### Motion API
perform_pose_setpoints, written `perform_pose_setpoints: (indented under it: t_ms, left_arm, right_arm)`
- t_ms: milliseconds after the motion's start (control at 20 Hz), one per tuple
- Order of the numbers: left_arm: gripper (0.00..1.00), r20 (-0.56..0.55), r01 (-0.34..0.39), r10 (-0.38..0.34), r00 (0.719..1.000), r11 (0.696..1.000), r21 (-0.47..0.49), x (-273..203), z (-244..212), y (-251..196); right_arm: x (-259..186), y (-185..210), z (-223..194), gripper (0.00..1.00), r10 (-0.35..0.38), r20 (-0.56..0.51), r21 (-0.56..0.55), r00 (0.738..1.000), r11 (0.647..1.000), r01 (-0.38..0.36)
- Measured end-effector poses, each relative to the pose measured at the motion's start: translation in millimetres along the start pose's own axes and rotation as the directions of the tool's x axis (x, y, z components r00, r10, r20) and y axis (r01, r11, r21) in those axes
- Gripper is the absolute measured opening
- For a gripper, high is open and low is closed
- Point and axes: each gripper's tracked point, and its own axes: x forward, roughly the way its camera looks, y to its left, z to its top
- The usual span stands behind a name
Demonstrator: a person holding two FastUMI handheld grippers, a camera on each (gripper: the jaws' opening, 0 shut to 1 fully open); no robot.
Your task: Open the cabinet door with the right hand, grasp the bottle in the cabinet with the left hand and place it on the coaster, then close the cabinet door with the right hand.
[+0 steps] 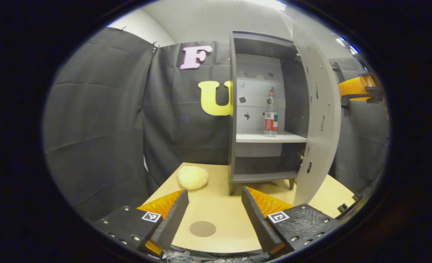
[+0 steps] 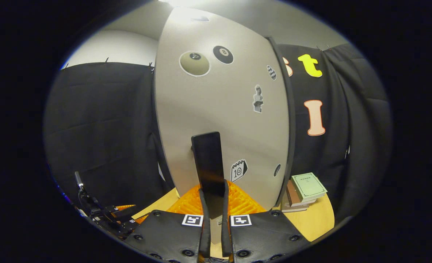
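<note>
In the left gripper view a grey cabinet [image 1: 259,109] stands on the table with its door [image 1: 316,120] swung open to the right. A clear bottle [image 1: 271,116] with a red label and red cap stands upright on the middle shelf. A round dark coaster [image 1: 202,228] lies on the table between my left gripper's [image 1: 214,204] fingers; that gripper is open and holds nothing. In the right gripper view my right gripper [image 2: 213,193] is shut on the door's tall dark handle [image 2: 208,164], close against the sticker-covered door front [image 2: 219,109]. The right gripper [image 1: 358,87] also shows behind the door's edge.
A pale round bun-like object [image 1: 192,177] lies on the table left of the cabinet. A stack of books [image 2: 303,190] sits on the table right of the door. The left gripper [image 2: 106,215] shows low at the left in the right gripper view.
</note>
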Motion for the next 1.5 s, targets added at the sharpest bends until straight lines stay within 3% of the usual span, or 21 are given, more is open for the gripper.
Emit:
perform_pose_setpoints:
  t_ms: [500, 800, 850, 900, 1350, 1500]
  left_arm:
    - [0.88, -0.019, 0.184, -0.183, 0.983, 0.982, 0.032, 21.3, 0.2, -52.5]
    - [0.90, -0.005, 0.290, -0.290, 0.957, 0.957, 0.012, 30.5, 6.8, -90.8]
    - [0.90, -0.002, 0.298, -0.298, 0.955, 0.955, 0.009, 31.4, 8.3, -94.4]
    - [0.91, -0.002, 0.304, -0.304, 0.953, 0.953, 0.007, 32.2, 8.6, -96.6]
    - [0.90, -0.017, 0.347, -0.347, 0.938, 0.938, -0.001, 45.3, 15.6, -104.9]
    - [0.87, -0.015, 0.365, -0.365, 0.931, 0.931, -0.032, 61.2, 23.7, -111.7]
  right_arm:
    - [-30.9, -31.5, 0.1, 0.12, -0.220, 0.046, 0.111, 0.974, 0.970, 0.214]
    - [-60.4, -63.1, -5.2, 0.07, -0.400, 0.019, 0.090, 0.916, 0.913, 0.397]
    - [-65.8, -67.4, -4.7, 0.00, -0.423, 0.022, 0.073, 0.906, 0.904, 0.421]
    - [-74.4, -67.2, -5.5, 0.06, -0.432, 0.020, 0.065, 0.902, 0.900, 0.430]
    - [-100.5, -72.9, -6.6, 0.07, -0.397, 0.035, 0.122, 0.917, 0.913, 0.390]
    - [-135.5, -79.0, -10.1, 0.02, -0.442, 0.030, 0.168, 0.897, 0.887, 0.431]
